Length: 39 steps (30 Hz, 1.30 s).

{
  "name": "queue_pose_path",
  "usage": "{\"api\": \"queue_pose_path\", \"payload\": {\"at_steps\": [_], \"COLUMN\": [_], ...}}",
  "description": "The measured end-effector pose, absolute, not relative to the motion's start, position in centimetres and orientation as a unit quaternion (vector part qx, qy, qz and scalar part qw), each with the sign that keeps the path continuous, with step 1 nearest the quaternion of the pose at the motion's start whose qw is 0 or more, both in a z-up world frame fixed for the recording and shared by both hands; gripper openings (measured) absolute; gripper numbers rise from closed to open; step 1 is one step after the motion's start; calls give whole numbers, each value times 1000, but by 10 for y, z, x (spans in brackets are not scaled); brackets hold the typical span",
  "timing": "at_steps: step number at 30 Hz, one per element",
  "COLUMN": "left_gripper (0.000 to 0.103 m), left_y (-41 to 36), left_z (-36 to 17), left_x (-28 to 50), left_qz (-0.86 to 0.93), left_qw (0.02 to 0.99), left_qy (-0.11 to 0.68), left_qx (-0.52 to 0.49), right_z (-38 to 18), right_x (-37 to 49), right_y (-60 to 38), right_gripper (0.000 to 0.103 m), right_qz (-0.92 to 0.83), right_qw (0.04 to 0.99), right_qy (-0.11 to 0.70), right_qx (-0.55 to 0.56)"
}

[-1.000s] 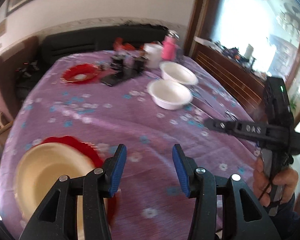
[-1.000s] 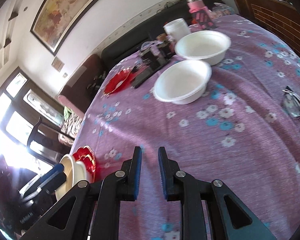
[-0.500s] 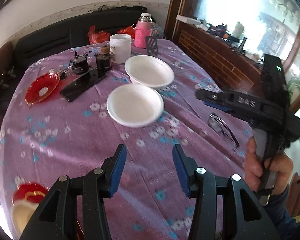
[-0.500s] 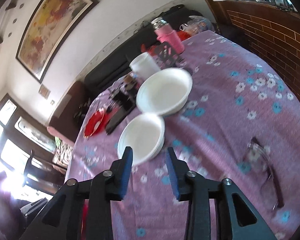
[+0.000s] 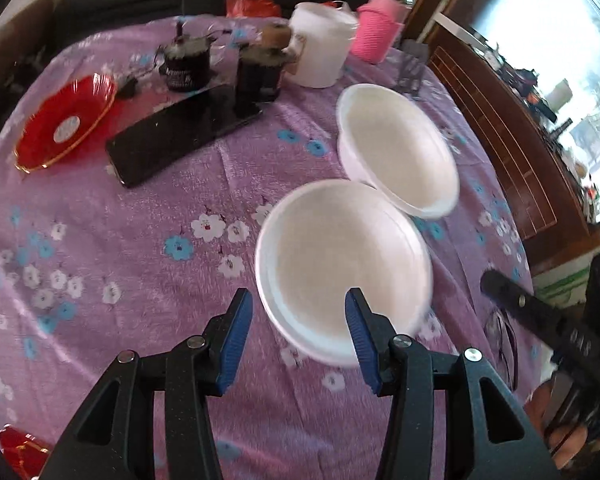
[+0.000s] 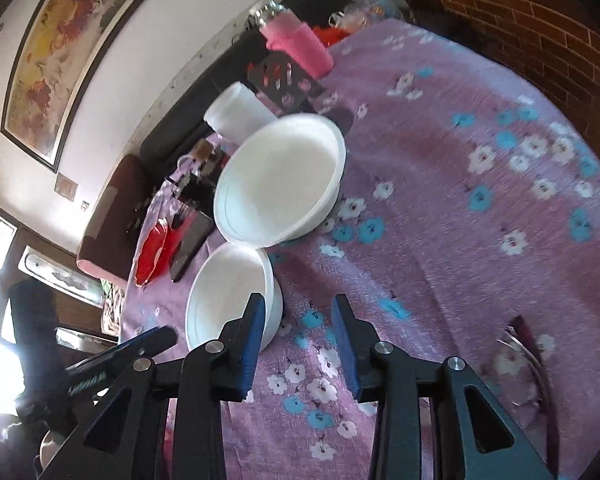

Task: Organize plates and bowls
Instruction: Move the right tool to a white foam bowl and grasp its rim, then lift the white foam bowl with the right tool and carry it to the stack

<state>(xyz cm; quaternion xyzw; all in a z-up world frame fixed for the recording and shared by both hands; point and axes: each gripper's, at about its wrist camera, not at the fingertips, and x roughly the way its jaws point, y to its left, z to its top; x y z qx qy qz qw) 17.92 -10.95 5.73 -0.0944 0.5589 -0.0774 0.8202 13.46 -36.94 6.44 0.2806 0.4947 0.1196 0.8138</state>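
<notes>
Two white bowls stand side by side on the purple flowered tablecloth (image 5: 148, 240). My left gripper (image 5: 298, 332) hovers open over the nearer white bowl (image 5: 344, 264), whose near rim lies between the blue pads without being pressed. The farther white bowl (image 5: 396, 148) touches it behind. In the right wrist view my right gripper (image 6: 298, 340) is open over bare cloth, its left pad just over the edge of the nearer bowl (image 6: 232, 296); the farther bowl (image 6: 280, 180) lies beyond. A red plate (image 5: 66, 120) sits far left.
A black phone (image 5: 180, 132), two dark jars (image 5: 260, 72), a white tub (image 5: 320, 44) and a pink bottle (image 5: 380, 28) crowd the far side. Eyeglasses (image 6: 524, 360) lie right of my right gripper. A red plate edge (image 5: 16, 444) shows bottom left. A brick wall (image 6: 540, 20) borders the right.
Both grippers have swept across the table to the white bowls, which now loom large. The cream plate on the red one has left the left view. The right jaws have widened.
</notes>
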Motion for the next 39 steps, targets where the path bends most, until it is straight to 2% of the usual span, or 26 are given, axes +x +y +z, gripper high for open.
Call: {"api": "queue_pose_path", "payload": {"at_steps": [5, 10, 12, 13, 23, 30, 33, 39], "left_gripper": [44, 35, 33, 33, 31, 31, 13, 13], "left_y": [-110, -111, -111, -111, -120, -114, -117, -113], "left_z": [40, 33, 34, 35, 47, 36, 34, 57], "left_x": [195, 197, 196, 194, 182, 185, 182, 162], "left_qz": [-69, -64, -67, -71, -78, -79, -86, -93], "left_qw": [816, 817, 818, 817, 826, 819, 818, 833], "left_qy": [567, 567, 566, 565, 555, 565, 566, 544], "left_qx": [-95, -84, -84, -85, -60, -66, -55, -48], "right_z": [54, 46, 43, 43, 49, 40, 41, 59], "right_x": [143, 148, 148, 147, 139, 144, 143, 126], "right_y": [-346, -329, -324, -322, -321, -323, -318, -314], "right_gripper": [37, 35, 14, 12, 11, 13, 11, 11], "right_qz": [138, 138, 134, 138, 125, 129, 130, 135], "right_qw": [810, 814, 817, 816, 828, 821, 825, 833], "right_qy": [509, 514, 516, 518, 499, 505, 506, 491], "right_qx": [259, 234, 218, 216, 224, 233, 215, 216]}}
